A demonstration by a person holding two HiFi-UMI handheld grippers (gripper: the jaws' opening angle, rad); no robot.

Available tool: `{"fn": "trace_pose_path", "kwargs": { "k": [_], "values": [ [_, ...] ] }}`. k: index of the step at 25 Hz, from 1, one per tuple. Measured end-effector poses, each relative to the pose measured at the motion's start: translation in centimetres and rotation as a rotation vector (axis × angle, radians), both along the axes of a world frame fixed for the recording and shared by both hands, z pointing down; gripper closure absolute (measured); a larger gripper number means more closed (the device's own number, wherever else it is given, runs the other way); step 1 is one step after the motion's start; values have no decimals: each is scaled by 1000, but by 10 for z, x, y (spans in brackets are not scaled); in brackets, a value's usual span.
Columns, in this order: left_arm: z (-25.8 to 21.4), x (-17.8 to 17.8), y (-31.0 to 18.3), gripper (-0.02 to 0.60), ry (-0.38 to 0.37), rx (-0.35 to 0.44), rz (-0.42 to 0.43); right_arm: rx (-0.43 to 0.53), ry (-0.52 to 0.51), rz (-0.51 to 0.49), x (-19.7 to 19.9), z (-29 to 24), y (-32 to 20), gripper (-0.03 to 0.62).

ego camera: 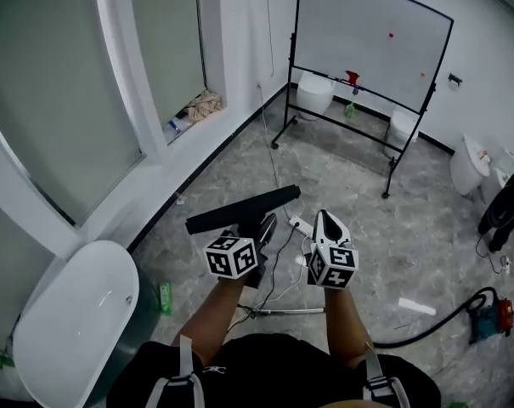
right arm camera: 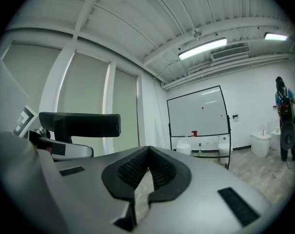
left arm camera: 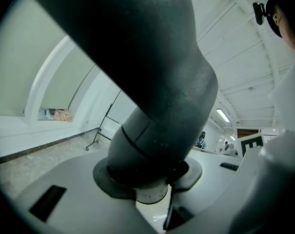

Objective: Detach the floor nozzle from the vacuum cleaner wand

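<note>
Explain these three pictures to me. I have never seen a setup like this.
A person holds a hand-held gripper in each hand; no robot is involved. The head view comes from a camera on the person's head, looking down; the other two come from cameras riding on each gripper. The left gripper is clamped on the neck of the black bar-shaped vacuum floor nozzle, held up above the grey stone floor. The right gripper is shut and empty. On the floor lie a thin silver tube, a white power strip and a red vacuum unit with a black hose.
</note>
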State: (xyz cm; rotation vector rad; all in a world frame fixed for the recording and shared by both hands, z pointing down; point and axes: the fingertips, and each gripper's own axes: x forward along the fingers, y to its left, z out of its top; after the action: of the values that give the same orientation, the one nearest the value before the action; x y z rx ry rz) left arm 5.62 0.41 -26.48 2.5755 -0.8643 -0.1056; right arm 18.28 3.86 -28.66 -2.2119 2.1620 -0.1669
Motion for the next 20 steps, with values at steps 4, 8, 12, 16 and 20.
{"fn": "trace_pose_path", "kwargs": {
  "k": [4,8,12,16,20],
  "values": [
    [-13,3,-12,439,-34,28,-2,35,-50,-10,4,-16,-10,579],
    [-10,7,-15,439,-39,6,-3,48,-66,-11,9,-17,-10,579],
    [-6,16,-19,439,-58,-1,-12,46,-80,-31,18,-13,-14,579],
    [-5,22,-25,439,-55,-9,-13,50,-73,-29,25,-16,-19,579],
    [-8,33,-32,439,-48,-8,-19,53,-68,-22,39,-17,-21,579]
  ]
}}
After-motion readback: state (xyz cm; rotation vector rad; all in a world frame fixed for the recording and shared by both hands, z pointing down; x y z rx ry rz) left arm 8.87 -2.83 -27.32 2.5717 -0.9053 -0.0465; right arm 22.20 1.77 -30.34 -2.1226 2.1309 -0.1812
